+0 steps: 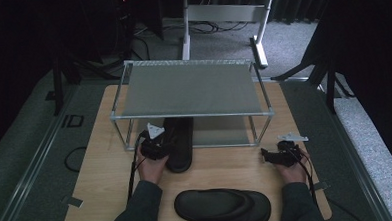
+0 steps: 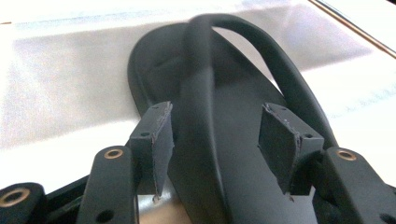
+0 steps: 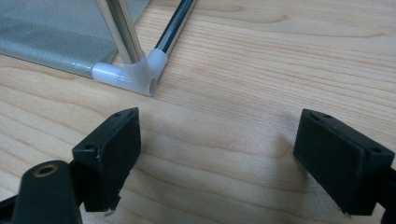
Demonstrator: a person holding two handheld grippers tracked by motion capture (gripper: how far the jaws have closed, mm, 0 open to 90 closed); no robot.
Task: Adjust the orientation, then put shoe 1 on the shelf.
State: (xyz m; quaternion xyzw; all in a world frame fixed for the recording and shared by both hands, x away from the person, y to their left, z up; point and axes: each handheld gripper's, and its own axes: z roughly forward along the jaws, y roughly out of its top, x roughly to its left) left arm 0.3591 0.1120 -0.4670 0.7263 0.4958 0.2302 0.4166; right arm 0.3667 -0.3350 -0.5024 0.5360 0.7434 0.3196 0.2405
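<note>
- Left tool (image 2: 215,140) jaws apart, astride the black slipper's (image 2: 224,154) strap, pads not pressing; slipper lies half under the rack (image 1: 193,85) (lower shelf)
- Right tool (image 3: 217,158) gapes wide above bare desk (image 3: 261,70); second slipper (image 1: 222,207) near the desk's front edge

Two black slippers are showing in the high view: one slipper (image 1: 179,141) is lying half under the rack, its toe end pushed onto the lower shelf; the other slipper (image 1: 222,207) is lying crosswise at the near edge of the table (image 1: 101,169); one rack (image 1: 190,88) is standing on that table, and it is carrying two shelves, an upper and a lower; two grippers are resting there, the left gripper (image 1: 155,142) and the right gripper (image 1: 281,154); one table is bearing it all.
</note>
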